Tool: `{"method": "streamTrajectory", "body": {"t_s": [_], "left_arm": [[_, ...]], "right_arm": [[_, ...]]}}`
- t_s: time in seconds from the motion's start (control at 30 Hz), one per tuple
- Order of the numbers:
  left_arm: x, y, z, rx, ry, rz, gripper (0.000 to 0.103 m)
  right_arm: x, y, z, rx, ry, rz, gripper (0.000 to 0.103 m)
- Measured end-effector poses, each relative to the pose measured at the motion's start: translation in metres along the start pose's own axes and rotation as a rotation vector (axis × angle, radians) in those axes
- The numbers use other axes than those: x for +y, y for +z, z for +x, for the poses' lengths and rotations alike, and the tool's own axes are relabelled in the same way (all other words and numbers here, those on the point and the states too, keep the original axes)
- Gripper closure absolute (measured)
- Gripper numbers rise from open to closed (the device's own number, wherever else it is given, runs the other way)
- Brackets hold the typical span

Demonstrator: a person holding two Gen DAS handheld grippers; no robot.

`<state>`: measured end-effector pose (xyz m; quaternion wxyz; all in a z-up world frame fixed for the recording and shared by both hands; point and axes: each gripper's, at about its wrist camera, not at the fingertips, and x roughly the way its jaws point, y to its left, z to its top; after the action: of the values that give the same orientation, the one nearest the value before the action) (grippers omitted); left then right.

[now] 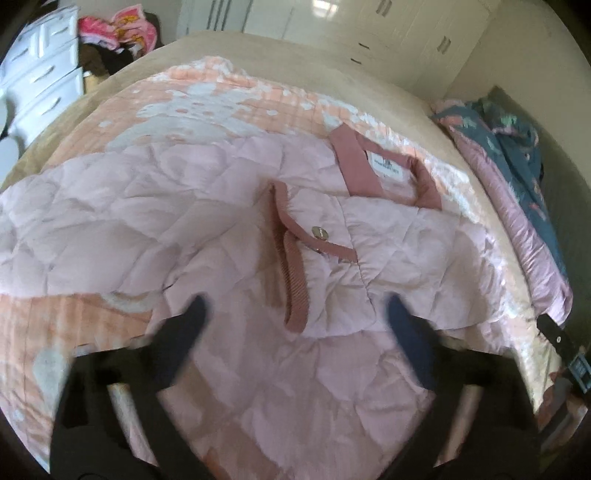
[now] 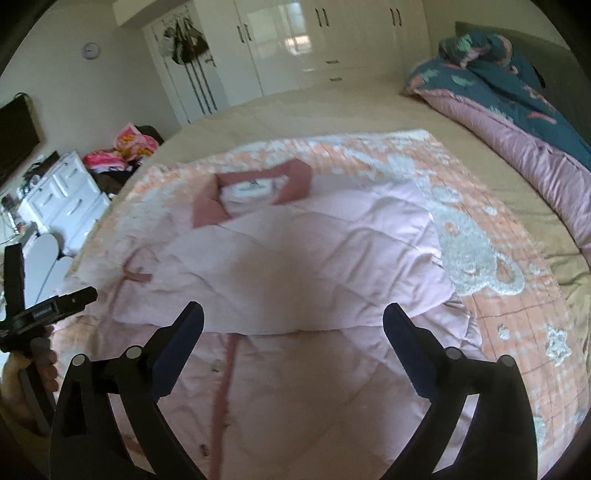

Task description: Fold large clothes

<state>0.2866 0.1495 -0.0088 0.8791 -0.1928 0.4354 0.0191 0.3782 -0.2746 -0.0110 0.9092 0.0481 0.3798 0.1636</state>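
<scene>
bedroom, seen from two wrist cameras over a wide bed (image 2: 332, 107) with a tan sheet. white wardrobe (image 2: 295, 40) along the far wall in the right wrist view, white drawer unit (image 1: 40, 85) at upper left in the left wrist view, heap of bright pink fabric (image 1: 118, 31) beside it. rolled teal and pink duvet (image 2: 517, 122) along the right edge of the bed. peach and white patterned blanket (image 2: 480, 236) spread over the sheet.

on that blanket, filling the middle of both frames: pale pink quilted jacket (image 1: 166, 206), puffy, stitched in diamonds, lying flat. darker rose collar (image 1: 354, 166) open toward upper centre, white label inside it. rose ribbed cuff (image 1: 293, 280) of a sleeve folded across the chest, small gold button (image 1: 320, 233) just beside it. upper part doubled over the lower in the right wrist view, folded edge across mid frame.

left gripper (image 1: 295, 314) low in its frame, blurred, jaws spread wide, nothing between them, jacket beneath. right gripper (image 2: 293, 317) likewise released, fingers well apart above the folded edge. contact with the cloth not clear for either.
</scene>
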Motion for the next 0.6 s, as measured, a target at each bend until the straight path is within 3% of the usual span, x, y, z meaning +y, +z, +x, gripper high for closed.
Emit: {"method": "streamTrajectory", "body": {"t_s": [0.6], "left_arm": [[0.049,-0.020,-0.059,-0.063,0.049,-0.099,0.009]], "right_arm": [[0.072,0.001,-0.033,-0.051,0.071,-0.077,0.004]]}}
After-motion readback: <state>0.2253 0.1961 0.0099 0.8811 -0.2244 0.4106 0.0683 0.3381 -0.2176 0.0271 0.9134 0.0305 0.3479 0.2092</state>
